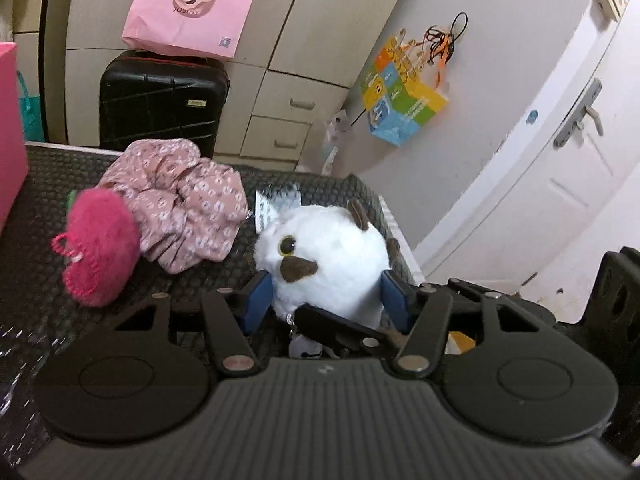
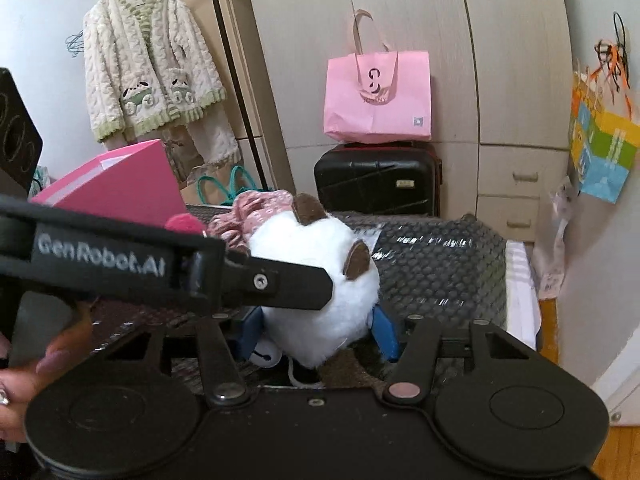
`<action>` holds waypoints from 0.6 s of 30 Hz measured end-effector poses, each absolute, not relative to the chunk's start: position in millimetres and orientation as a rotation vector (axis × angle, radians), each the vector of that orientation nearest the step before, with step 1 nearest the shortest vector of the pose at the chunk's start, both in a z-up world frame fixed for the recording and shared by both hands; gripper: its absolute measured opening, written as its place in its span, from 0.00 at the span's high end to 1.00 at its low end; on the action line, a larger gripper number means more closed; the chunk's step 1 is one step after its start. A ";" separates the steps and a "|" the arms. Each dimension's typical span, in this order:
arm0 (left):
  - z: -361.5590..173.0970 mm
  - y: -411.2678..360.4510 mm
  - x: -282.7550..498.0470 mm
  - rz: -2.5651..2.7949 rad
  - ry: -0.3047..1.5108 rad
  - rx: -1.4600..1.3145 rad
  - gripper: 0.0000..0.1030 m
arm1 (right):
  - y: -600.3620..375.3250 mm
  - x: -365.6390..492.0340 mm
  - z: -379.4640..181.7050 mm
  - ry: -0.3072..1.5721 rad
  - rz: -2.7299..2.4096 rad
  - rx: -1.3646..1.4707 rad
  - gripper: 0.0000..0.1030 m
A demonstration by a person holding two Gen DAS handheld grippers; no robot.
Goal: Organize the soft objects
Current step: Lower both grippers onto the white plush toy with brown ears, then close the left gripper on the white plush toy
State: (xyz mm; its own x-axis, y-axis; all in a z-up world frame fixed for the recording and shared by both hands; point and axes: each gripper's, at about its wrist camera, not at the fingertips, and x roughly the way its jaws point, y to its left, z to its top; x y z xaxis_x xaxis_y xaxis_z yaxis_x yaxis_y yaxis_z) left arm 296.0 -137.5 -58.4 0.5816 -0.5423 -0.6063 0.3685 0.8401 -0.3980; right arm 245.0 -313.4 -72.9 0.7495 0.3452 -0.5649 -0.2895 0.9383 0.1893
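Jaws of both the left gripper (image 1: 326, 298) and right gripper (image 2: 316, 328) pinch the white plush owl (image 1: 328, 256), seemingly from opposite sides, near the bench's (image 1: 48, 160) right edge.

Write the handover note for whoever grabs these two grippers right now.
Left gripper: shut on the white plush owl, blue pads pressing its sides.
Right gripper: shut on the same owl from its other side.
Pink fuzzy toy and pink floral cloth lie loose on the black bubble-wrap surface, left of the owl.
Done: owl gripped by both.
Left: place the owl, then sort the toy and cloth.
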 end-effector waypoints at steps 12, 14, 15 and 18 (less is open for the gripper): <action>-40.9 -112.8 236.5 -0.611 0.771 -0.177 0.42 | -284.7 185.4 -54.1 0.648 0.284 0.130 0.40; -40.4 -107.8 227.5 -0.610 0.760 -0.167 0.42 | -276.7 178.1 -52.2 0.643 0.276 0.118 0.40; -40.3 -107.0 225.0 -0.607 0.755 -0.165 0.42 | -272.9 175.1 -51.7 0.642 0.274 0.116 0.40; -41.1 -95.0 213.9 -0.618 0.743 -0.178 0.43 | -266.5 166.3 -51.1 0.658 0.277 0.156 0.40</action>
State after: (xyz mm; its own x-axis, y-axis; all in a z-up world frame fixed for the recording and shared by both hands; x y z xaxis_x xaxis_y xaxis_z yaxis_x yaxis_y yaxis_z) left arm 213.9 -95.0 -41.1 0.5695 -0.5843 -0.5782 0.4623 0.8093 -0.3624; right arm 166.3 -266.5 -51.1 0.7563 0.3018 -0.5804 -0.2038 0.9518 0.2294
